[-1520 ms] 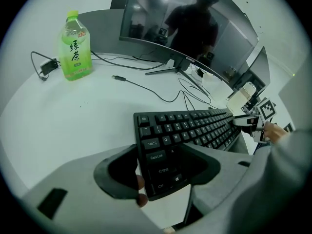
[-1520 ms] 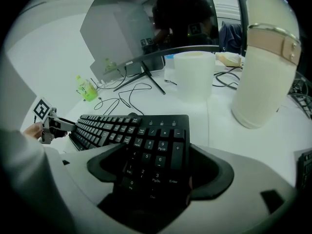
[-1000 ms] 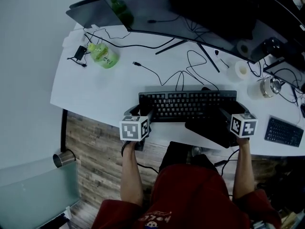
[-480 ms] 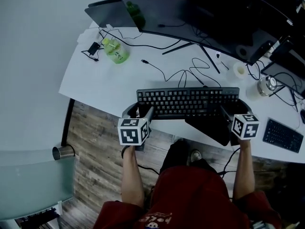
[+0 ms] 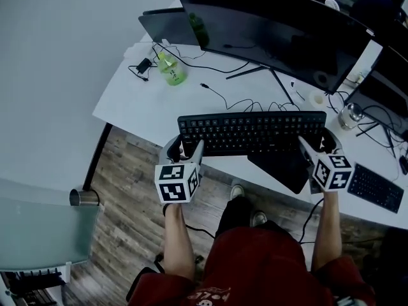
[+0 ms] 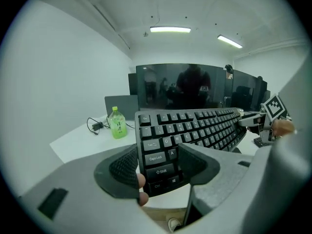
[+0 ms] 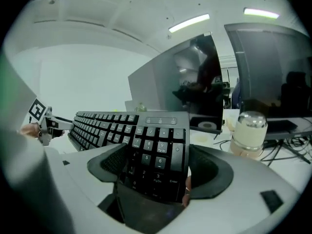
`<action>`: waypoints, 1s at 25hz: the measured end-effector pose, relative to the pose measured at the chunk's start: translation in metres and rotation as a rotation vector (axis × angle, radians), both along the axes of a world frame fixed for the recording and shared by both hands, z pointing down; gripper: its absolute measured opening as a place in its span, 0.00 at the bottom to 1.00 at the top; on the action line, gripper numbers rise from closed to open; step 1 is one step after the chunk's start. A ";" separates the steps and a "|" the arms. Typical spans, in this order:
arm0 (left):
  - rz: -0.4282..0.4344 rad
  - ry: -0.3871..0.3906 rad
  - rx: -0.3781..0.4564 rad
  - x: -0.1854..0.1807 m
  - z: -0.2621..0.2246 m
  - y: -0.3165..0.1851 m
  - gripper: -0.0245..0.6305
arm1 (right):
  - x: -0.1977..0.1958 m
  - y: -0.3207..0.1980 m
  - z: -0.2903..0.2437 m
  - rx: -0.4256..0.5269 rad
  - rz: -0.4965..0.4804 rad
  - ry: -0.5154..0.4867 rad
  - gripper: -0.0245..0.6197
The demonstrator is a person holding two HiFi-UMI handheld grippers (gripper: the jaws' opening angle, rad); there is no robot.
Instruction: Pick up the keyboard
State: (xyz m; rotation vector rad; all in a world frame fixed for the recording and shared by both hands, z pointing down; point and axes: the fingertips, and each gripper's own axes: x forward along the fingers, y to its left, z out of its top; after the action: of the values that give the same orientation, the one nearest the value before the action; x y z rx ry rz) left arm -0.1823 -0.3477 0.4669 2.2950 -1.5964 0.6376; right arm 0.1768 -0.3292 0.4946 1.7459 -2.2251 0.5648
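Observation:
The black keyboard (image 5: 252, 132) hangs tilted over the front edge of the white desk (image 5: 137, 110), held at both ends. My left gripper (image 5: 185, 146) is shut on its left end, the pads clamping the Shift and Caps Lock keys (image 6: 158, 165) in the left gripper view. At the other end my right gripper (image 5: 317, 144) is shut on the number pad (image 7: 156, 167). From the left gripper view the keyboard (image 6: 200, 126) runs away to the right, toward the other gripper's marker cube. Its cable trails back over the desk.
A black pad (image 5: 284, 167) lies under the keyboard at the desk's front edge. A green bottle (image 5: 172, 72), loose cables, a tape roll (image 5: 317, 97) and a jar (image 5: 350, 115) stand before a wide monitor (image 5: 274, 24). A second keyboard (image 5: 376, 187) lies at the right.
Both grippers have risen with the keyboard between them, and it now sits higher above the desk's front edge. The head view has swung, so the desk shows further back.

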 end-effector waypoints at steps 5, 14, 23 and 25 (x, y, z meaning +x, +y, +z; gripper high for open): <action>-0.019 0.020 0.144 0.005 -0.042 0.021 0.44 | 0.006 0.010 -0.045 0.137 -0.017 0.013 0.65; -0.058 0.030 0.363 0.000 -0.119 0.060 0.44 | 0.000 0.036 -0.126 0.346 -0.031 0.028 0.65; -0.088 0.035 0.604 -0.007 -0.181 0.103 0.44 | -0.006 0.067 -0.191 0.563 -0.045 0.036 0.65; -0.097 0.031 0.672 -0.007 -0.194 0.114 0.44 | -0.006 0.076 -0.204 0.633 -0.043 0.036 0.65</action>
State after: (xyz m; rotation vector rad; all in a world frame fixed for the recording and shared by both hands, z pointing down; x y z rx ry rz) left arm -0.1891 -0.2341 0.2732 2.6098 -2.1306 0.0248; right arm 0.1709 -0.2534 0.2902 1.9363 -2.5843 -0.2174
